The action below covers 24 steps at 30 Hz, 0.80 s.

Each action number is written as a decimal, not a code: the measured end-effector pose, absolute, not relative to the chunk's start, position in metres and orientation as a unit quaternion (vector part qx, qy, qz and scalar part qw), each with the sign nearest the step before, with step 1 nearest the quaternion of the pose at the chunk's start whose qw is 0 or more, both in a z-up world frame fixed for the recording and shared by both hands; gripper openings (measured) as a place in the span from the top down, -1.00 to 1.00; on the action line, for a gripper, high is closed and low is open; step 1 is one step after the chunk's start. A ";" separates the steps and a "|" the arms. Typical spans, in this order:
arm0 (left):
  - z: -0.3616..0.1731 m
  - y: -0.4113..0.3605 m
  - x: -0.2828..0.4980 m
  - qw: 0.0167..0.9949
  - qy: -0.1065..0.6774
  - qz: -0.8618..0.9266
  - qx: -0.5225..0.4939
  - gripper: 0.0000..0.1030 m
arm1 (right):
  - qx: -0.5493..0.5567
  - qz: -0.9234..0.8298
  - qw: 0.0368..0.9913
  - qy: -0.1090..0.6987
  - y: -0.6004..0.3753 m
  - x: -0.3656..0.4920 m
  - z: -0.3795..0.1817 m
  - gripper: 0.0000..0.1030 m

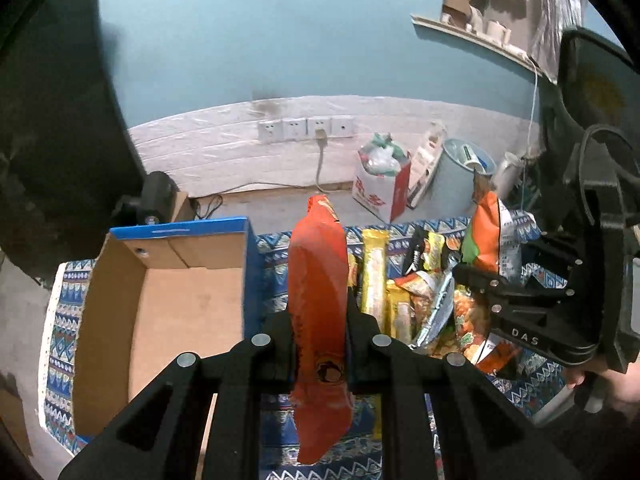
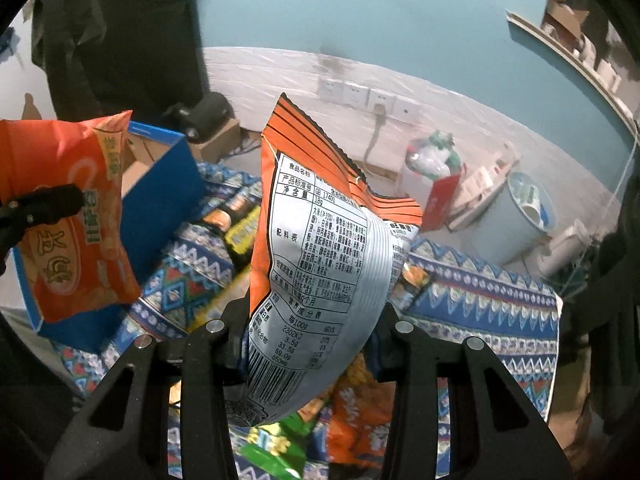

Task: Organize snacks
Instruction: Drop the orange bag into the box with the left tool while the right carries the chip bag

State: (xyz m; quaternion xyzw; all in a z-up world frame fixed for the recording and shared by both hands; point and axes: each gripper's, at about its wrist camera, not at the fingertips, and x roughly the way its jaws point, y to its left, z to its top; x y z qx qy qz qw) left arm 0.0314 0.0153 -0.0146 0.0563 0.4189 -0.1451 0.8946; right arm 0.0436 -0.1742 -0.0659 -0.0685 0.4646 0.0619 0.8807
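Orange foil fills both views: the left gripper (image 1: 320,344) is clenched edge-on upon a red-orange snack packet (image 1: 318,300), which stands upright between its jaws and clear of the patterned cloth (image 1: 532,384); the right gripper (image 2: 310,344) is clamped on an orange packet with a silver back (image 2: 320,264), raised off the heap with its printed panel towards the camera. Each is pinched low on the bag, so the loose top stands free; I judge this a carry, not a rummage, since both bags hang above the cloth with nothing under them.

An open cardboard box with a blue rim (image 1: 180,232) sits just left of the snack pile (image 1: 404,296), empty as far as can be seen; it looks the likely place for the packets, and the left-hand packet is already the nearer to it.

Writing: the silver back carries a Chinese label table, with "GB 17401", "18g", "2302KJ" and a barcode legible; the rest is too small to read. The other packet, seen from the right wrist, shows large characters upside down, which I cannot read with confidence. "DAS" is moulded on the right gripper's body.
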 end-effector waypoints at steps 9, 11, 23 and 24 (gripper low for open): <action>0.000 0.053 0.027 0.911 0.393 -0.121 0.043 0.68 | -0.075 0.093 0.885 0.450 -0.134 0.060 -0.054 0.21; 0.002 0.062 0.026 0.914 0.388 -0.113 0.043 0.68 | -0.077 0.101 0.886 0.446 -0.123 0.063 -0.051 0.21; -0.011 0.132 0.032 0.921 0.385 -0.046 0.033 0.68 | -0.093 0.148 0.883 0.435 -0.049 0.087 -0.045 0.21; -0.013 0.139 0.034 0.921 0.387 -0.037 0.033 0.68 | -0.094 0.152 0.883 0.434 -0.042 0.088 -0.044 0.21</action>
